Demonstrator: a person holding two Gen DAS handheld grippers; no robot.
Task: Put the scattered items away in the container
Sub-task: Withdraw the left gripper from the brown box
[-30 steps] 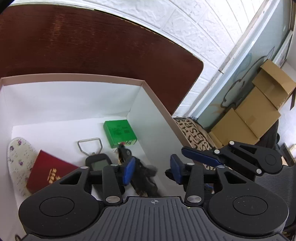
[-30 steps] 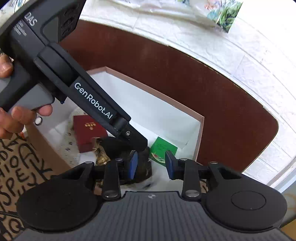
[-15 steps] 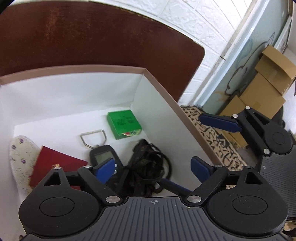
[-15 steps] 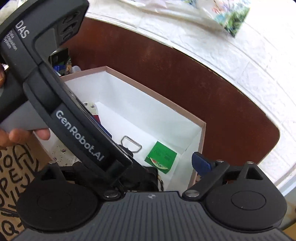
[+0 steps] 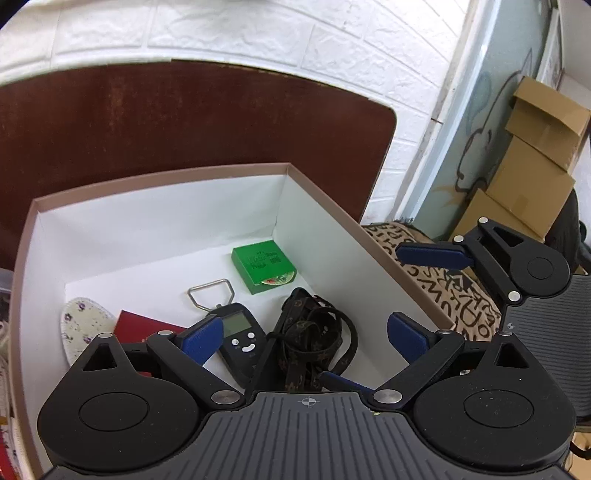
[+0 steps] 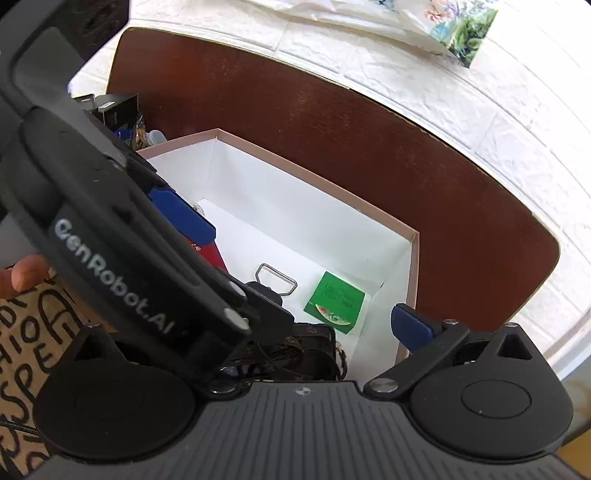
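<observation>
"GenRobot.AI" runs in white letters down the black body of the left tool (image 6: 207, 280) in the right wrist view; a patterned cloth (image 6: 26, 332) at 9 o'clock carries big black hand-drawn capitals, too cut off to read as words.

The box (image 5: 155, 177), white card inside with a pinkish-brown rim, stands on a dark brown counter (image 5: 184, 122) with a rounded corner, before a white embossed brick wall (image 5: 221, 29). Inside it, at 12 o'clock, lies a flat green square pack (image 5: 263, 265) with dark print too small to read. Toward 10 o'clock from it is a black hand scale (image 5: 238, 338) with a grey screen, white buttons and a metal loop. At 9 o'clock sit a red booklet (image 5: 142, 325) and a floral insole (image 5: 79, 326). A tangled dark strap (image 5: 314, 339), printed with small motifs, lies on the box floor.

The left tool (image 5: 304, 334) hangs over the strap; its blue-padded jaws are opening, clear of the strap. The right tool (image 5: 430, 256) is at 3 o'clock in the left wrist view, past the box's right wall, its jaws opening with nothing gripped. Brown cartons (image 5: 532, 162) are stacked at 2 o'clock.
</observation>
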